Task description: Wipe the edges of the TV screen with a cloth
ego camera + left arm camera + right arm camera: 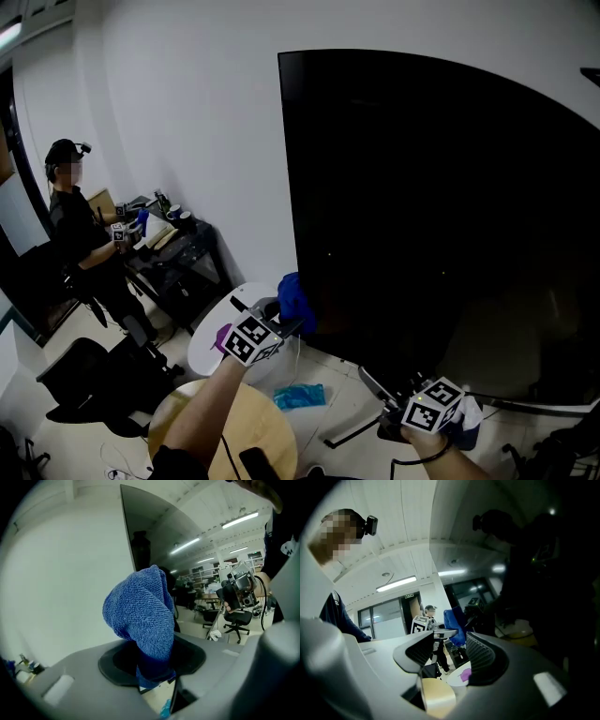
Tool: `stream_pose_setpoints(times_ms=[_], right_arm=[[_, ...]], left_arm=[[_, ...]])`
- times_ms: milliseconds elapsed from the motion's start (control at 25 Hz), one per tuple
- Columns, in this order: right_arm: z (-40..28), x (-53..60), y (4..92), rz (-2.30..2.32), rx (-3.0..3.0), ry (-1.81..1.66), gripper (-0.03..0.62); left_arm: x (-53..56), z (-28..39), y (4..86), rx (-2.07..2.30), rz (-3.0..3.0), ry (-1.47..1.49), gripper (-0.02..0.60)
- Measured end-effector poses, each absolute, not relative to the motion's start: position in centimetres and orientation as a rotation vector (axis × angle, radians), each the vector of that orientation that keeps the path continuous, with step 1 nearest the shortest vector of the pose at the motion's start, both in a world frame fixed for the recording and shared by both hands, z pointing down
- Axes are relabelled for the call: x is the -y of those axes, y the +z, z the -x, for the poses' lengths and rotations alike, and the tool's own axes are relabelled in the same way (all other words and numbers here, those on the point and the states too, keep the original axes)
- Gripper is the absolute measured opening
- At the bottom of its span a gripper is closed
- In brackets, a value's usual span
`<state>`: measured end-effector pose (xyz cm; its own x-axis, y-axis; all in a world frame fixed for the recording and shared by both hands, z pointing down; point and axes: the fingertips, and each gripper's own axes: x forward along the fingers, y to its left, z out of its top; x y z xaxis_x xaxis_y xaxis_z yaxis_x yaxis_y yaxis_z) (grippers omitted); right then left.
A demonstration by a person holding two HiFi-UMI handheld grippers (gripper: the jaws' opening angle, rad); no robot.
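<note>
The step in hand looks like bringing the cloth onto the frame, with the wiping stroke itself not yet clearly begun. The left tongs [152, 662] are clamped tight on a blue terry cloth [294, 302], which bunches up out of them in a loose wad. The wad sits at the lower part of the TV screen [422, 234], right at its left edge. Whether the fabric presses on that edge or hangs just in front of it, no view settles. The right tongs [450, 656] stand apart with nothing between them and hover below the TV screen's bottom edge, towards its right side, taking no part for now. A round white tabletop [211, 342] and a round wooden tabletop [253, 422] lie below and left of the TV screen. A person works at a desk [178, 258] further left of the TV screen, against the wall. The next move probably calls for pressing the wad flat onto the left edge and drawing it along the border in one steady run. The tongs' hard tips should stay off the glass. The grip should stay firm, so the bulky cloth does not slip out as it drags.
</note>
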<state>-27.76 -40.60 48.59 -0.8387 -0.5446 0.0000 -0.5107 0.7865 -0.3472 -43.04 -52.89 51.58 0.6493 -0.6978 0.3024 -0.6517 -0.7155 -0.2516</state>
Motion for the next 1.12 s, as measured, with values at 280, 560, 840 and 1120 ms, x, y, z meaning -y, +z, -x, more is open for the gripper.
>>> stream_pose_setpoints(times_ms=[280, 560, 840, 1120], right_arm=[[27.0, 40.3, 44.0, 0.82, -2.862, -0.357, 0.224], [26.9, 39.9, 40.9, 0.774, -2.854, -0.286, 0.222], [26.5, 39.3, 37.6, 0.718, -2.825, -0.258, 0.222], [26.0, 38.1, 34.9, 0.676, -2.819, -0.209, 0.219]], left_arm=[[53.0, 43.1, 44.9, -1.139, 2.665, -0.538, 0.149], [52.9, 43.4, 37.8, -1.126, 2.575, -0.532, 0.156], [52.6, 43.7, 30.3, -1.121, 2.525, -0.483, 0.158], [52.6, 43.7, 24.9, -1.118, 2.495, -0.493, 0.163]])
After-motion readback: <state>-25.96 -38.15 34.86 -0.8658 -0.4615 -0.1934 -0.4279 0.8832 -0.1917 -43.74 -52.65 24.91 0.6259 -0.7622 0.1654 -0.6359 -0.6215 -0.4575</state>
